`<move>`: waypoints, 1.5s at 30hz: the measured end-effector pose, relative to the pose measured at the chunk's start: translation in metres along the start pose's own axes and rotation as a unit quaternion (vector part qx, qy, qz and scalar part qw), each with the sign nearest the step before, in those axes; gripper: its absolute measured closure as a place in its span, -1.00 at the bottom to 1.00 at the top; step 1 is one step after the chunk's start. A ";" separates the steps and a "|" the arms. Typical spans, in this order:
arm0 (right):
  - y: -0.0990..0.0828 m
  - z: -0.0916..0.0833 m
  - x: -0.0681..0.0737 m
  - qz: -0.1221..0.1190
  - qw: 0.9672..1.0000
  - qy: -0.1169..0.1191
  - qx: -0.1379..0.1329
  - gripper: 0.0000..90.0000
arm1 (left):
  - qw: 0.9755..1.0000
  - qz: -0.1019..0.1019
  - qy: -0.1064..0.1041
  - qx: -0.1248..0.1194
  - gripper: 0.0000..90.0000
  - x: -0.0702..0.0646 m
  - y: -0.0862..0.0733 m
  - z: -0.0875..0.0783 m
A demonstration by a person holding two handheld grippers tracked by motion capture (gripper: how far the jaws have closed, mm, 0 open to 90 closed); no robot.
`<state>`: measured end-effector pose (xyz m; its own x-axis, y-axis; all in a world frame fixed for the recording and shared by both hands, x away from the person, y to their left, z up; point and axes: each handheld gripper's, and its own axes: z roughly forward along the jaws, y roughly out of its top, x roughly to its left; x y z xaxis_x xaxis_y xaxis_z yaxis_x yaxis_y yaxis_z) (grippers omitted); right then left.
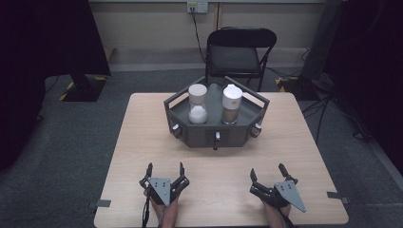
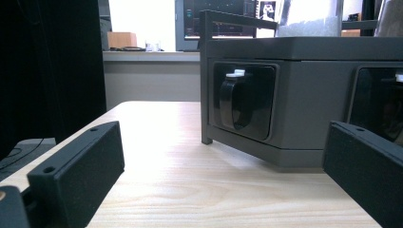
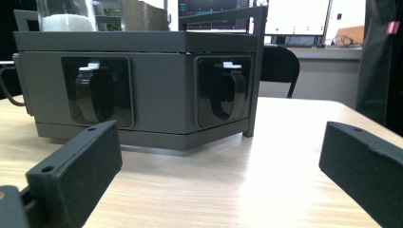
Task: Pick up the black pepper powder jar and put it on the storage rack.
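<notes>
A dark grey hexagonal tray-stand (image 1: 215, 136) sits at the far middle of the wooden table (image 1: 142, 142). On it stand two clear jars with white lids: the left jar (image 1: 197, 104) holds white grains, the right jar (image 1: 231, 104) holds brown grains. Black knobs sit in recesses on the stand's front faces (image 2: 242, 102) (image 3: 228, 92). My left gripper (image 1: 165, 169) rests open near the front edge, left of centre, nothing between its jaws. My right gripper (image 1: 267, 172) rests open at the front right, also holding nothing. Both point toward the stand (image 3: 142, 61), a short way off.
A black folding chair (image 1: 240, 52) stands behind the table. Cables run along the floor at the right. Tape marks sit at the table's front corners (image 1: 102, 203). Bare tabletop lies between the grippers and the stand.
</notes>
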<state>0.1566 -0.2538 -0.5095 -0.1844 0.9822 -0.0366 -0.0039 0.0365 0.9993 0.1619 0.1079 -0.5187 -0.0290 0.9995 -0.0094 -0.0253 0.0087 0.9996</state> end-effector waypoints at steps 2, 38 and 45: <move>0.000 0.000 0.002 -0.005 1.000 -0.003 0.000 -1.00 | 1.000 0.000 0.000 0.000 -1.00 0.000 0.000 0.000; -0.006 -0.003 0.001 0.011 1.000 -0.005 -0.015 -1.00 | 1.000 0.000 0.002 0.000 -1.00 -0.001 0.000 0.000; -0.006 -0.003 0.001 0.011 1.000 -0.005 -0.015 -1.00 | 1.000 0.000 0.002 0.000 -1.00 -0.001 0.000 0.000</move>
<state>0.1539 -0.2540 -0.5152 -0.1754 0.9844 -0.0148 -0.0302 0.0096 0.9995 0.1618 0.1071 -0.5187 -0.0339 0.9994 -0.0093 -0.0249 0.0084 0.9997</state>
